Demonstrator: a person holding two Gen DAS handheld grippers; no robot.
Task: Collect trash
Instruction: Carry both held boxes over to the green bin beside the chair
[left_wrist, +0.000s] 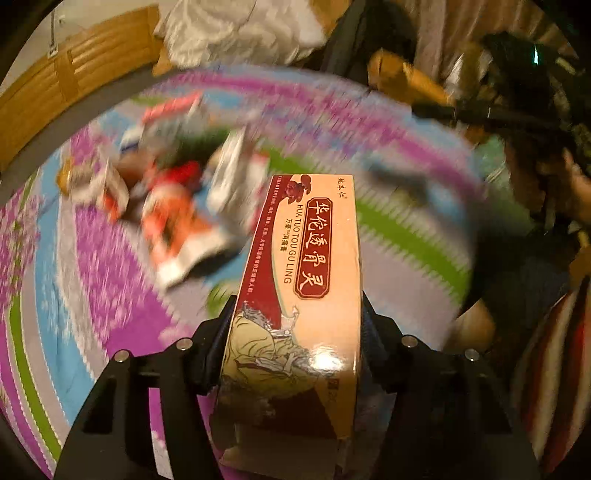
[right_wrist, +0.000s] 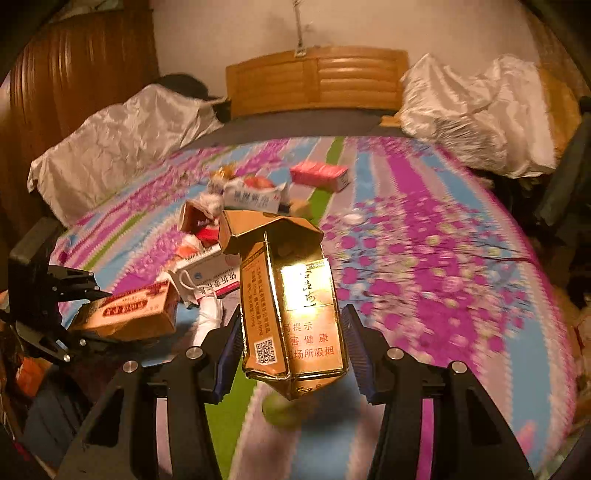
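- In the right wrist view, far to the left, the left gripper (right_wrist: 79, 321) pinches a long peach and dark red cardboard box (right_wrist: 129, 310) between its jaws. The box sticks out over the bed edge, and its back end is hidden by the black fingers.
- In the left wrist view, that same box (left_wrist: 306, 280) fills the middle, held tight on both sides. Its near end is cut off at the bottom of the picture.
- Behind it, a pile of red, orange and white wrappers and boxes (left_wrist: 166, 199) lies on the striped purple, blue and green bedspread (left_wrist: 74, 277). The pile is very blurry, so the single pieces are hard to tell apart.
- In the right wrist view, the right gripper (right_wrist: 295, 354) has its jaws close around a shiny gold cigarette pack with an open flap (right_wrist: 291, 302). The left pad touches it. The right pad looks a tiny bit apart, so I cannot tell how tight the hold is.
- A small green round thing (right_wrist: 277, 410) peeks out under the pack, mostly hidden.
- Farther back lies a pink box (right_wrist: 319, 175).
- A crumpled white sheet (right_wrist: 476, 110) sits at the far right by the wooden headboard (right_wrist: 317, 79).
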